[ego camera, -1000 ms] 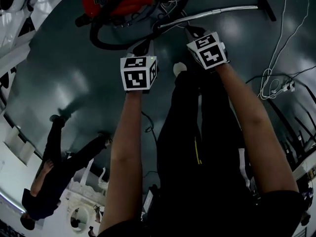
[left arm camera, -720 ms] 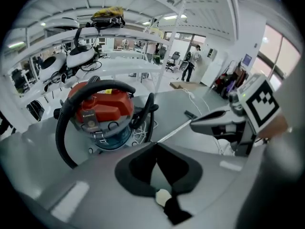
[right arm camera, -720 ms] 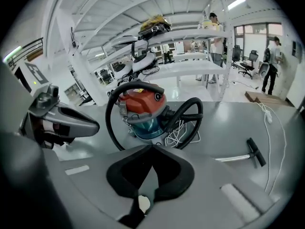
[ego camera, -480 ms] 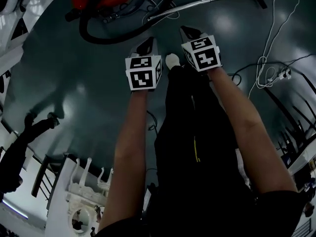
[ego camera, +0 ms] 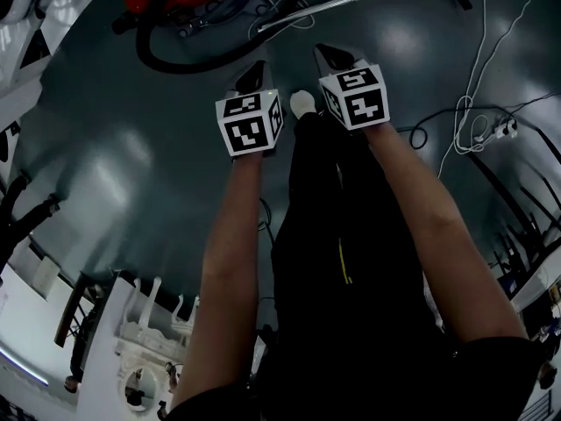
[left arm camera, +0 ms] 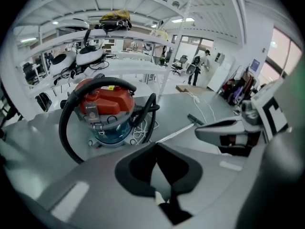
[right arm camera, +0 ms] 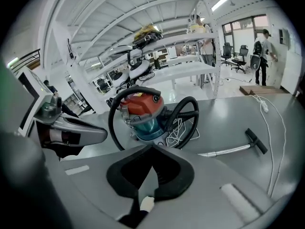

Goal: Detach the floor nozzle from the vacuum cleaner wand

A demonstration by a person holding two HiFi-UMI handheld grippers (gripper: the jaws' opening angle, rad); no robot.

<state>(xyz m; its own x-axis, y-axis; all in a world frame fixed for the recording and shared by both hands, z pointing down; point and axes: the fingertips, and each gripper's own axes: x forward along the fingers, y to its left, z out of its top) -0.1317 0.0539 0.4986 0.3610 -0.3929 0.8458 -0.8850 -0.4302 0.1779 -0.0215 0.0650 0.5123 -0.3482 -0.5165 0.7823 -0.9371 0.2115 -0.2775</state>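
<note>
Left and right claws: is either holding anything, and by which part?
Nothing is held: the left claw and right claw are shut and empty; the wand lies apart, untouched.

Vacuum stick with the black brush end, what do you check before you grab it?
1. Black floor nozzle on the silver metal wand: attached, ok.
2. Left tool open for a grip: jaws shut, empty, not ok.
3. Right tool open: jaws shut, empty, not ok.
4. Tools at the wand: it lies on the grey floor ahead, apart from both, not ok.
5. White cable clear of the nozzle: ok.
6. Release catch at the joint: too small, cannot tell.
</note>
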